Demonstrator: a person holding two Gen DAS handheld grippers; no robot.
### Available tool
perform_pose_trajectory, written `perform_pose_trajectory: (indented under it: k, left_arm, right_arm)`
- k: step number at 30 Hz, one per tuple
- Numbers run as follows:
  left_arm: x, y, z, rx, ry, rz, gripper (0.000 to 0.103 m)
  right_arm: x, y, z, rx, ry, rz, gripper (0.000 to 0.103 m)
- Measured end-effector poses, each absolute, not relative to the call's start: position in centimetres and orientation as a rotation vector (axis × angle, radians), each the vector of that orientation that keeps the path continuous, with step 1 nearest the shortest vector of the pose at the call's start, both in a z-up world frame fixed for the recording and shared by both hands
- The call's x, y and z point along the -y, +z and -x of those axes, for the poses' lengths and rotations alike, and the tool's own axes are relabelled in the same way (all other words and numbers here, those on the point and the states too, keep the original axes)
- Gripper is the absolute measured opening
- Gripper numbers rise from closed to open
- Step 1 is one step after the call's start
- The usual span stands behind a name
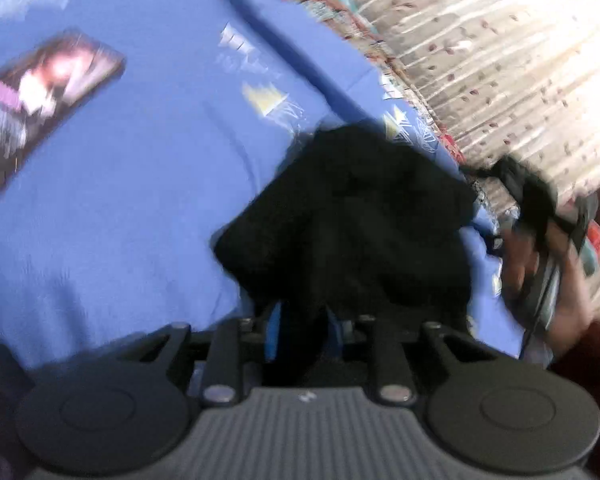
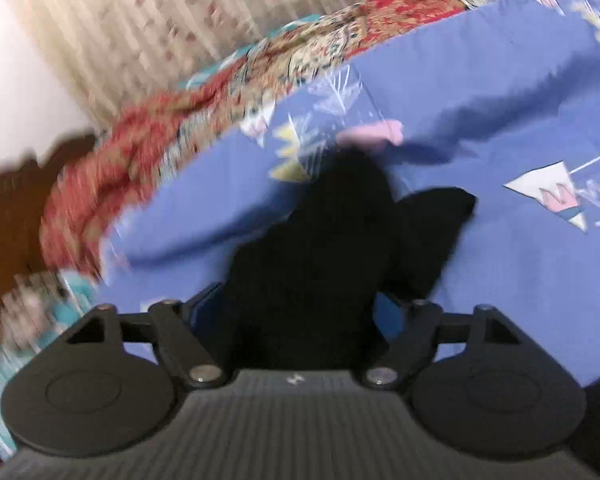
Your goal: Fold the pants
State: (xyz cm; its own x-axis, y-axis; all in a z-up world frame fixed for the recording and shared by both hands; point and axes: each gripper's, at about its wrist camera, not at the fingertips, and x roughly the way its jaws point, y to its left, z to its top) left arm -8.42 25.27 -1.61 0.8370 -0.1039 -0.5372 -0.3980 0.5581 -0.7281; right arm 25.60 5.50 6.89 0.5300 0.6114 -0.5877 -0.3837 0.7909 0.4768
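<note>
Both wrist views are pretty motion-blurred, so fine detail is hard to make out. The black pants [image 1: 352, 216] are bunched up on a bed covered by a blue sheet [image 1: 132, 208] with little geometric prints on it.

In the left wrist view, the left tongs [image 1: 300, 332] have their blue-lined fingers drawn in narrow with a fold of the pants pinched between them; the cloth runs straight from the tongs up into the dark heap. Off to the left on the sheet lies a phone [image 1: 40, 108], screen lit, well apart from the pants. On the right edge the person's right hand [image 1: 548, 264] shows, wrapped around the other device.

In the right wrist view, the right tongs [image 2: 304, 320] are swallowed by black fabric too. The pants [image 2: 332, 248] fill the gap between the fingers, which sit a bit wider than the left pair but clamp on the cloth. A pink thing [image 2: 374, 136] sits just beyond the pants; too blurry to name. A red patterned blanket [image 2: 172, 136] lies along the far edge of the bed, with a pale curtain [image 2: 140, 12] behind it.
</note>
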Motion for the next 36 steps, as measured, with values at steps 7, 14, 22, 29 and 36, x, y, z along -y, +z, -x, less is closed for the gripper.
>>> perform_pose_trajectory:
  k: [7, 14, 22, 29, 36]
  left_arm:
    - [-25.0, -1.6, 9.2, -0.576, 0.147, 0.991, 0.059]
    - [-27.6, -3.8, 6.8, -0.571, 0.087, 1.279, 0.09]
    - [-28.3, -5.5, 7.1, -0.51, 0.107, 1.419, 0.075]
    - [-27.3, -1.2, 5.8, -0.491, 0.262, 1.133, 0.01]
    - [-27.8, 1.8, 9.1, -0.512, 0.422, 0.909, 0.018]
  right_arm:
    - [2.6, 5.8, -21.0, -0.766, 0.694, -0.185, 0.08]
    - [14.4, 5.9, -17.3, -0.726, 0.64, -0.208, 0.08]
    - [22.0, 1.9, -15.2, -0.889, 0.55, -0.353, 0.08]
    - [19.9, 0.6, -14.8, -0.923, 0.578, -0.408, 0.079]
    - [19.2, 0.9, -14.0, -0.91, 0.626, -0.372, 0.079]
